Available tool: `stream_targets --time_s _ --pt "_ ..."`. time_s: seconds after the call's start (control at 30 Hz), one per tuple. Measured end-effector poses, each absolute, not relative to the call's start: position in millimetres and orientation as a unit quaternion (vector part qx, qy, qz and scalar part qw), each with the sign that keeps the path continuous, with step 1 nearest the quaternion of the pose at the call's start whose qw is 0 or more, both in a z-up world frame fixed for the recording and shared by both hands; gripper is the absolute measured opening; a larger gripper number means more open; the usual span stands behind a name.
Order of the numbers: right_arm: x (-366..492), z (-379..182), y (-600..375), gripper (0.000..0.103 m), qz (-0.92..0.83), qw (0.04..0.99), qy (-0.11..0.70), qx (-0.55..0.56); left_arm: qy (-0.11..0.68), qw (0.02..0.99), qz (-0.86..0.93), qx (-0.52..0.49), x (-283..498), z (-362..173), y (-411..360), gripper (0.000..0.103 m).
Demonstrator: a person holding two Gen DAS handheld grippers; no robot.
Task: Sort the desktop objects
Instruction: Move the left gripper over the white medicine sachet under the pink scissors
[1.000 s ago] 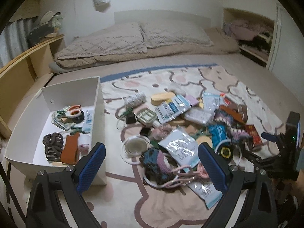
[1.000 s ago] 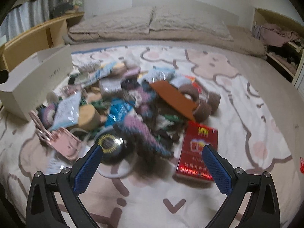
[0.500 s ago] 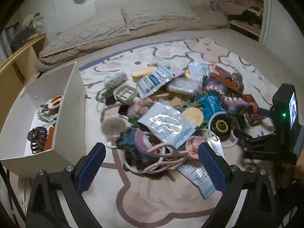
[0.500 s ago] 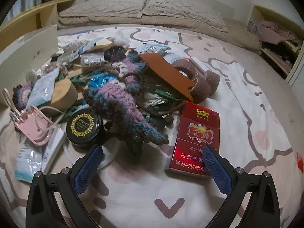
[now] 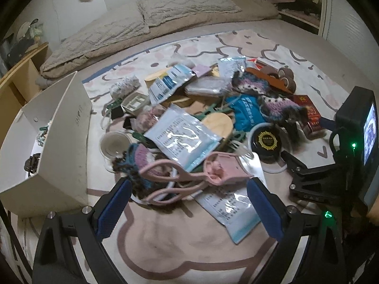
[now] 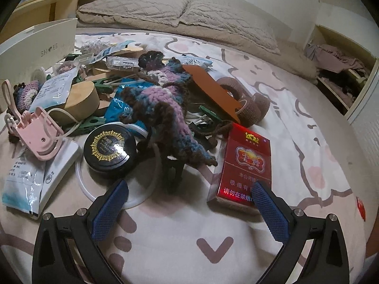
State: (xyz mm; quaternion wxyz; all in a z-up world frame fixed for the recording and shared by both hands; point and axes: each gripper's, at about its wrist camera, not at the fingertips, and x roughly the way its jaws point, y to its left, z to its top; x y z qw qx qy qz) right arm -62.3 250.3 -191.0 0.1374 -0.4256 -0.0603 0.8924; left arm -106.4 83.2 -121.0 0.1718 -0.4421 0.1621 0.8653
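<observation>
A heap of small objects lies on a patterned rug. My left gripper (image 5: 188, 200) hovers open just short of a pink plastic clip (image 5: 196, 175) that rests on a crocheted pouch (image 5: 139, 158) and a foil sachet (image 5: 182, 139). The white shoe box (image 5: 66, 137) stands to its left with several items inside, mostly hidden by its wall. My right gripper (image 6: 189, 202) is open and low over the rug. A dark tail of a purple-blue crocheted piece (image 6: 163, 108) ends between its fingers. Its right finger overlaps a red cigarette pack (image 6: 246, 163), and a black round tin (image 6: 110, 149) sits ahead of its left finger.
Brown tape rolls (image 6: 252, 108), an orange-brown card (image 6: 213, 92), a round wooden box (image 6: 80, 101) and green clips fill the heap. The right gripper's body with its screen (image 5: 350, 156) stands at the left view's right edge. A low bed (image 5: 165, 21) lies behind.
Both grippers have come lower and closer to the heap. The left one swung right, away from the shoe box, toward the pink clip. The right one closed in on the crocheted piece and red pack.
</observation>
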Motion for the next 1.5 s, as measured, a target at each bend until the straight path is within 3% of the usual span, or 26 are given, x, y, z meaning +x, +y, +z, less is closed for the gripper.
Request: stream_targets --time_s 0.2,0.63,1.13,1.5 --pt "-58 -192 250 0.103 0.895 0.139 -0.059 -0.42 0.14 0.179 0.852 -0.471 -103 -133 88 0.099" --pt "-49 -193 250 0.103 0.897 0.143 -0.051 -0.414 -0.021 0.162 0.8 -0.578 -106 -160 77 0.098" --pt "-49 -193 251 0.103 0.899 0.142 -0.049 -0.412 -0.041 0.131 0.797 -0.588 -107 -175 87 0.097" --pt "-49 -193 251 0.103 0.899 0.142 -0.049 -0.411 -0.035 0.143 0.804 -0.576 -108 -175 87 0.07"
